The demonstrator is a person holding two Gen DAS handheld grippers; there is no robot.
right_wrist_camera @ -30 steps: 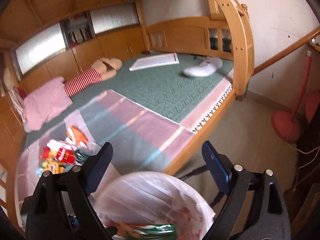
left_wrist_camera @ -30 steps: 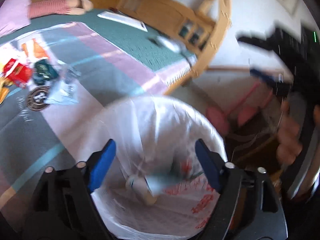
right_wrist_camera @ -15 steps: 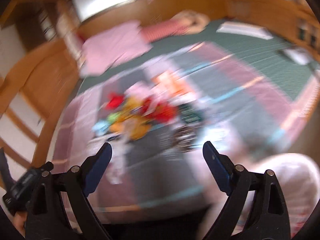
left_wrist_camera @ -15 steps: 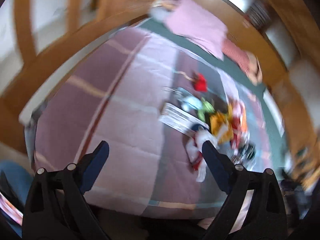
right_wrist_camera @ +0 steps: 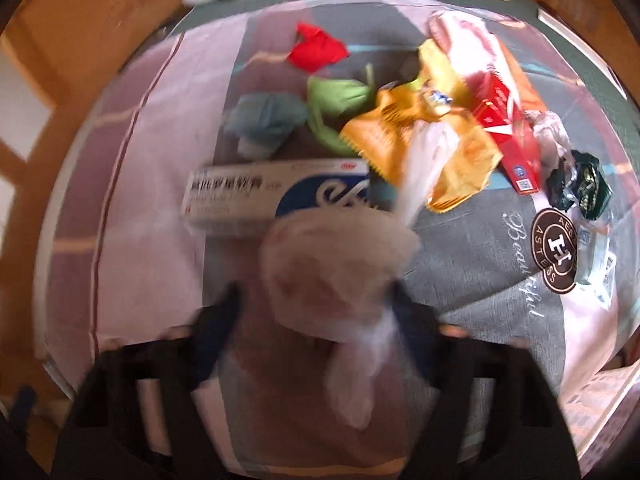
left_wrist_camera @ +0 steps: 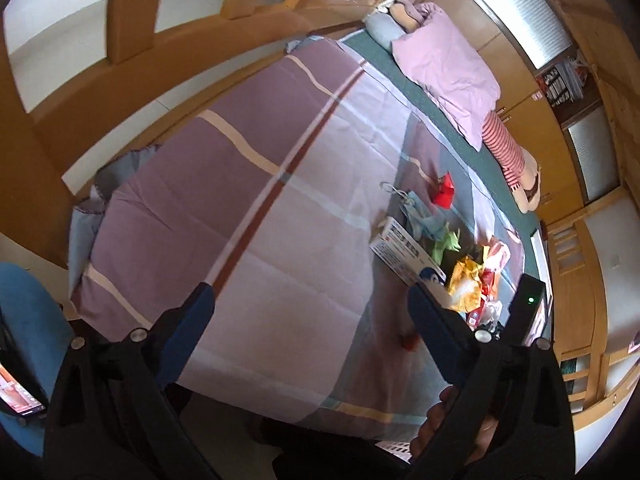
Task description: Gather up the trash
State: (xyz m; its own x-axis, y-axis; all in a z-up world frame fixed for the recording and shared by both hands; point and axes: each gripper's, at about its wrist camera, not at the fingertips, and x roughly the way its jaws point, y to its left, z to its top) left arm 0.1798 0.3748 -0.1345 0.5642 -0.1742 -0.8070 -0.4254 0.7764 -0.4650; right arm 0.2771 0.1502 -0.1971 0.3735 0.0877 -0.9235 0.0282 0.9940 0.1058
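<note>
Both grippers swung from bin to bedspread (left_wrist_camera: 304,208); left gapes empty, right apparently closing on plastic bag (right_wrist_camera: 340,264).

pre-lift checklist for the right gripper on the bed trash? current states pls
1. Right gripper has trash between its jaws: ok, a crumpled clear plastic bag sits there as the jaws are closing.
2. Pads firmly on the bag: cannot tell, the view is blurred.
3. White box clear of the grip: cannot tell, the bag overlaps it.
4. Left gripper free: ok, open and empty over the bedspread.
5. More trash left: ok, yellow wrapper, red scrap.
</note>
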